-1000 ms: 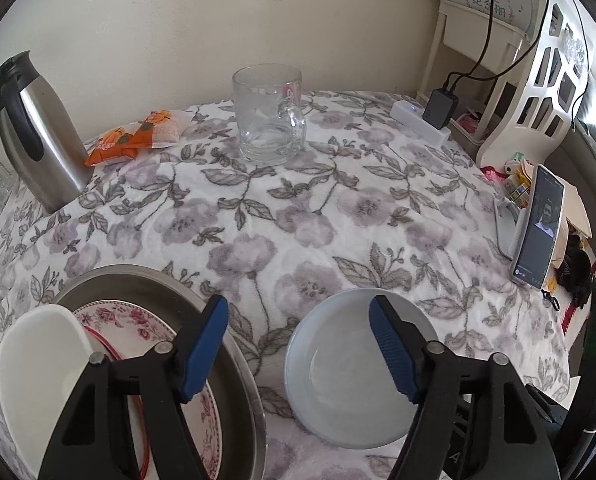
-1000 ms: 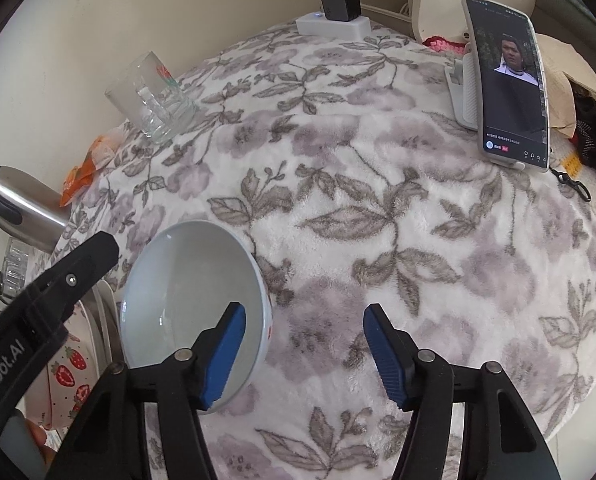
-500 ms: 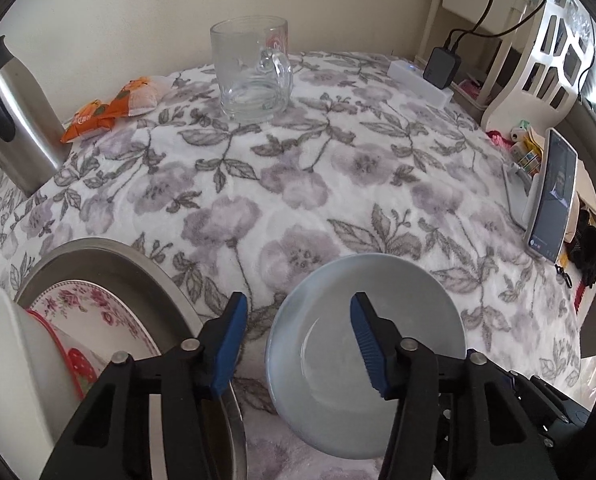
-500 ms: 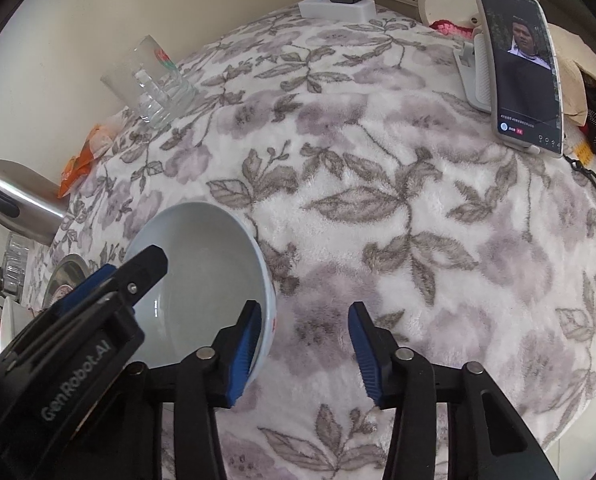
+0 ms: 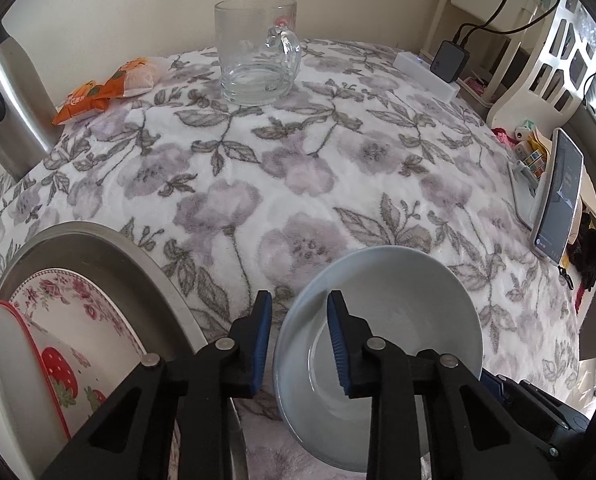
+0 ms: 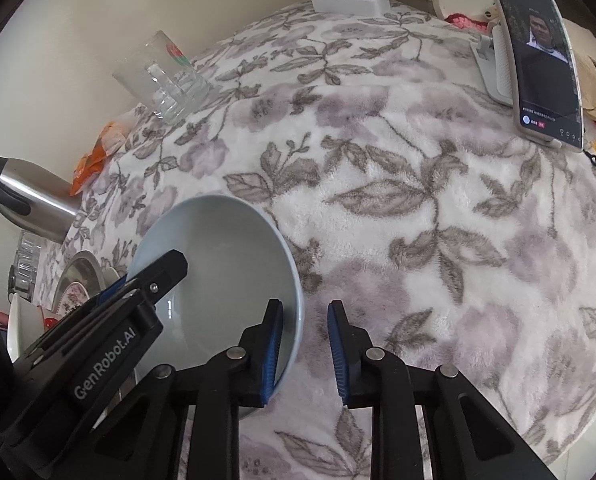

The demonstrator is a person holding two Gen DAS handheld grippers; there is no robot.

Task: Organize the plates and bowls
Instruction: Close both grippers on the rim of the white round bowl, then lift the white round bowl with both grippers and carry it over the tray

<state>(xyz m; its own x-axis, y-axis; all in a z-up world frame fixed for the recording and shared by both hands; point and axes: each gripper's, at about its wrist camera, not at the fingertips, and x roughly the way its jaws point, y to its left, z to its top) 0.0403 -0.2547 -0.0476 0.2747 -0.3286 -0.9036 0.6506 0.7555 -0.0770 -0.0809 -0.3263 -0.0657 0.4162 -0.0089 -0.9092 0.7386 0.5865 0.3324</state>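
My left gripper [image 5: 298, 330] and right gripper [image 6: 302, 344] have just been closing; both straddle opposite rims of the pale blue bowl [image 5: 397, 312], fingers narrowed but not yet pinching. This smooth glazed bowl sits on the fleecy floral counter [image 5: 298, 168], still outside the steel basin [image 5: 98, 240] holding a floral plate [image 5: 78, 300].

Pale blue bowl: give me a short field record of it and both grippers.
bowl: pale blue bowl, upright and empty on the floral cloth
left gripper: straddles the bowl's left rim; jaws just closing, gap still visible
right gripper: straddles the opposite rim; jaws just closing, gap still visible
neighbour: steel basin holding a floral plate, left of the bowl
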